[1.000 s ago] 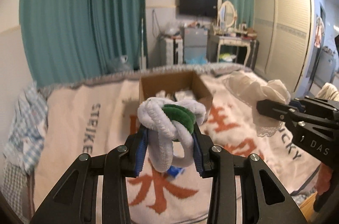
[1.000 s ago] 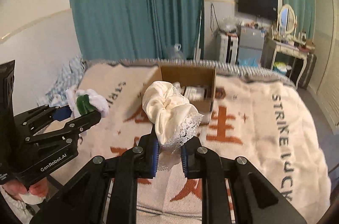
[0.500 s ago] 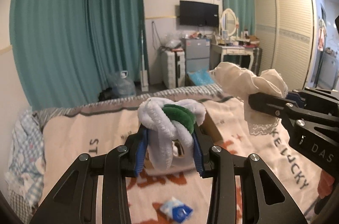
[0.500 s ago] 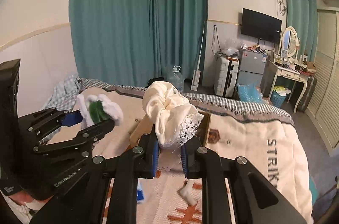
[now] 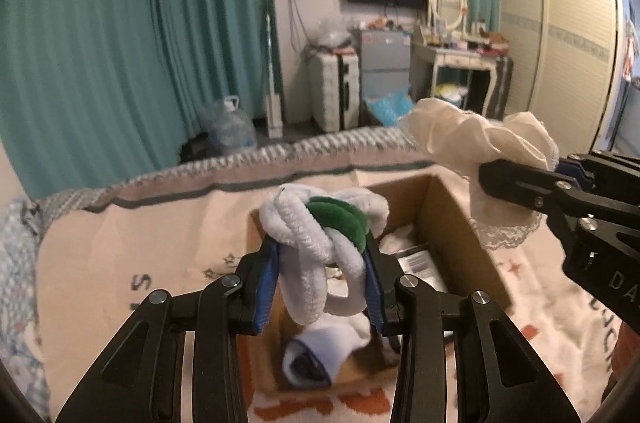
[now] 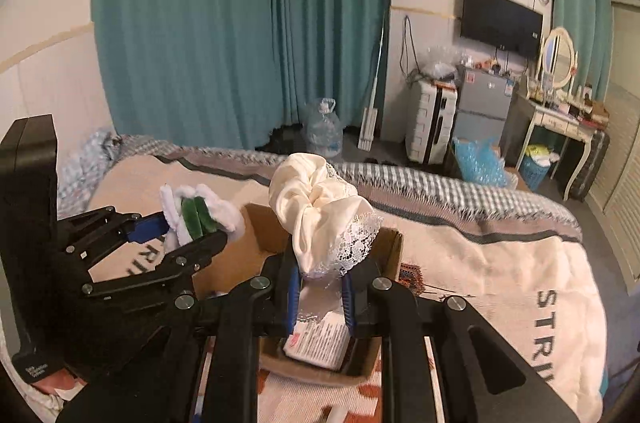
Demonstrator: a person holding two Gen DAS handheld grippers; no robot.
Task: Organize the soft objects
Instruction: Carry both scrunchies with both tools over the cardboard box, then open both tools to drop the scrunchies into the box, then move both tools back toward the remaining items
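Left gripper [image 5: 322,285] (clutching scrunchies [image 5: 320,223]) above cardboard box [image 5: 452,223].

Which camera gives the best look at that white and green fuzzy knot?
The left wrist view. The fuzzy knot sits centered and close, pinched in the left claw, with its white loops and green band clear. The right wrist view shows the same knot only from the side, smaller, near the left edge.

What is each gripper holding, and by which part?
Left gripper: white-and-green chenille hair tie, by its lower loops. Right gripper: cream lace-trimmed scrunchie, by its bottom edge.
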